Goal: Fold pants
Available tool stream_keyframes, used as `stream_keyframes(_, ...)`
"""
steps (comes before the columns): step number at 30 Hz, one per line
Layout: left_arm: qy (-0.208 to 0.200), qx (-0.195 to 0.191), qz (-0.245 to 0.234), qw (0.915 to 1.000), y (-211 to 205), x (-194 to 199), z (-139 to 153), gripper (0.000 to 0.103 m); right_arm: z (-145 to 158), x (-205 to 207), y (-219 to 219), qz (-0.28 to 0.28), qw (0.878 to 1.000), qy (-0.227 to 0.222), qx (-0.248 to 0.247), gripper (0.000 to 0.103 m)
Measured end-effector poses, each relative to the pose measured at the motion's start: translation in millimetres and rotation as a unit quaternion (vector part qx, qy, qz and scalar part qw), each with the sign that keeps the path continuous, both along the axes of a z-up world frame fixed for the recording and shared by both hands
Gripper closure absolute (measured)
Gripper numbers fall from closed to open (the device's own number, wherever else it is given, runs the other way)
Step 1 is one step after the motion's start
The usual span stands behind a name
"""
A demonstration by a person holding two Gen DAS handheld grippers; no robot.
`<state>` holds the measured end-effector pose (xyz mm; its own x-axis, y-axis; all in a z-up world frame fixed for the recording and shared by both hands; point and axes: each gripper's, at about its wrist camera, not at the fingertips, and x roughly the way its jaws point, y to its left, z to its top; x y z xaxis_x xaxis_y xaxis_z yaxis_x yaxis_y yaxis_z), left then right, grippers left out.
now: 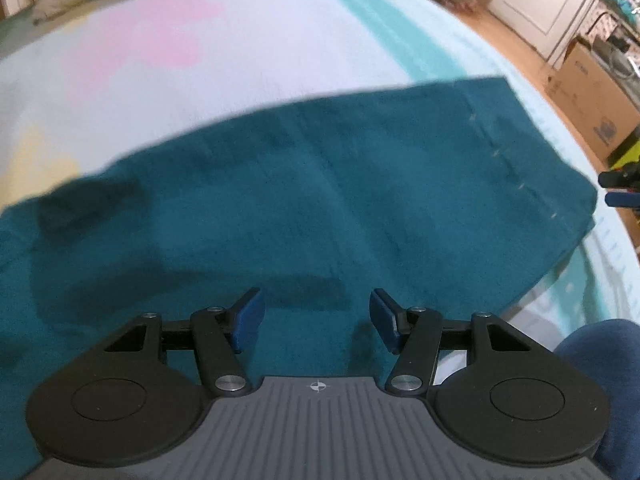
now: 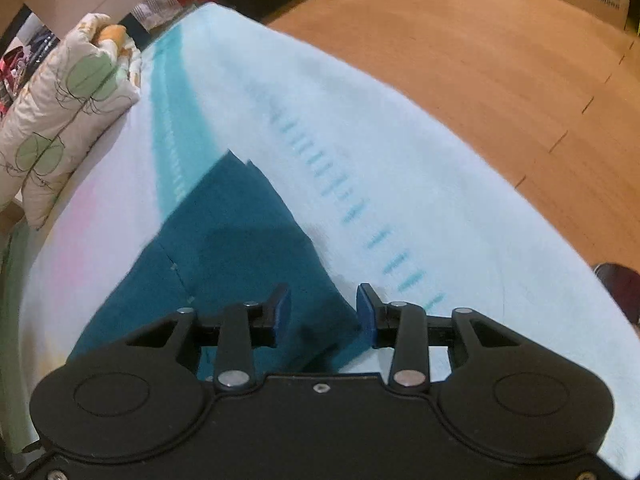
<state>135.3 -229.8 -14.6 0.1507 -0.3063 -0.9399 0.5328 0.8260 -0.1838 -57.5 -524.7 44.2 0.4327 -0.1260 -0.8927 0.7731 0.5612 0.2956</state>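
Teal pants [image 1: 320, 180] lie flat across the bed, with the stitched hem end toward the right in the left wrist view. My left gripper [image 1: 316, 304] hangs over the cloth, jaws open, blue pads apart with nothing between them. In the right wrist view the pants [image 2: 240, 240] run up and away as a narrow band. My right gripper [image 2: 323, 300] stands open over their right edge. The cloth's edge lies under the gap, and the pads do not press on it.
A pale blanket [image 2: 400, 200] with teal stripes and a pink patch covers the bed. A patterned pillow [image 2: 68, 112] lies at its far left. Wooden floor [image 2: 480, 60] and a cardboard box [image 1: 592, 96] lie past the bed's edge. Blue-clad knee [image 1: 600, 360] at lower right.
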Motion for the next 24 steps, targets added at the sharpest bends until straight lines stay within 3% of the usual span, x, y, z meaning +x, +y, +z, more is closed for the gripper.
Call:
stream_keyframes(2, 0.018, 0.009, 0.003, 0.9998, -1, -1, -11, 0.046, -7, 1, -2, 0.011, 1.0, 0.009, 0.001, 0.052)
stream_keyframes(7, 0.003, 0.016, -0.007, 0.9998, -3, -8, -13, 0.046, -17, 9, -3, 0.02, 1.0, 0.022, 0.006, 0.053)
stream_keyframes(10, 0.011, 0.017, -0.004, 0.9998, -5, -6, -13, 0.046, -3, 13, 7, 0.046, 0.998, 0.032, -0.017, 0.075)
stream_keyframes(13, 0.014, 0.018, 0.0, 0.9997, -9, -3, -15, 0.046, 18, 9, 19, 0.077, 0.995, 0.042, -0.044, 0.078)
stream_keyframes(15, 0.011, 0.022, -0.003, 0.9997, -12, -4, -14, 0.046, 16, 4, 13, 0.073, 0.995, 0.057, -0.031, 0.074)
stream_keyframes(18, 0.008, 0.028, -0.007, 0.9995, -16, -4, -14, 0.046, 12, -1, 2, 0.062, 0.997, 0.043, -0.034, 0.065)
stream_keyframes(20, 0.009, 0.029, -0.007, 0.9995, -16, -5, -14, 0.046, 11, -2, -4, 0.064, 0.998, 0.017, -0.022, 0.045)
stream_keyframes(21, 0.01, 0.028, -0.007, 0.9995, -17, -5, -14, 0.046, 8, -1, -7, 0.068, 0.998, -0.001, -0.011, 0.042)
stream_keyframes(24, 0.011, 0.028, -0.008, 0.9995, -18, -5, -15, 0.046, -11, 6, -21, 0.083, 0.996, -0.01, 0.024, 0.041)
